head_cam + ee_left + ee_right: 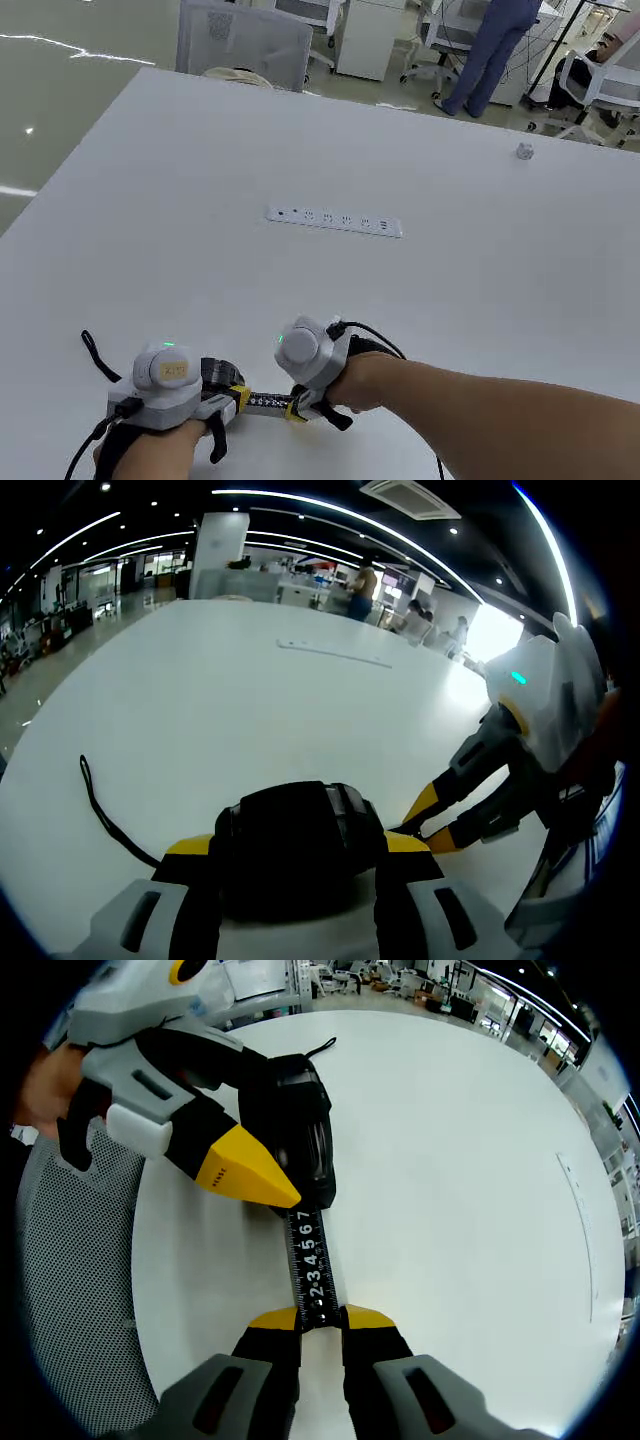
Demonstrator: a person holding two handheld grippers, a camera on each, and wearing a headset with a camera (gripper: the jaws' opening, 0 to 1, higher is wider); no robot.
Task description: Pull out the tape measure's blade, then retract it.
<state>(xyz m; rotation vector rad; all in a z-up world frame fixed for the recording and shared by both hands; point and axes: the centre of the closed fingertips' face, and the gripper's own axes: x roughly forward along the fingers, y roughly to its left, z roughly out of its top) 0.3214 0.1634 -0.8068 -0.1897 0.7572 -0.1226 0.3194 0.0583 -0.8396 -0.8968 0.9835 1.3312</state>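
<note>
The black tape measure (300, 830) lies on the white table, and my left gripper (298, 845) is shut on its case from both sides. In the head view the case (220, 374) sits at the lower left under that gripper (232, 392). A short length of the blade (308, 1260), printed with numbers up to about 7, runs from the case (300, 1125) to my right gripper (320, 1315), which is shut on the blade's end. From above, the blade (268, 403) bridges the small gap to the right gripper (296, 408). A black wrist strap (95, 355) trails from the case.
A white power strip (335, 221) lies flat at the table's middle, and a small white object (524, 151) sits at the far right. Beyond the far edge are a grey chair (245, 45) and a standing person (490, 50).
</note>
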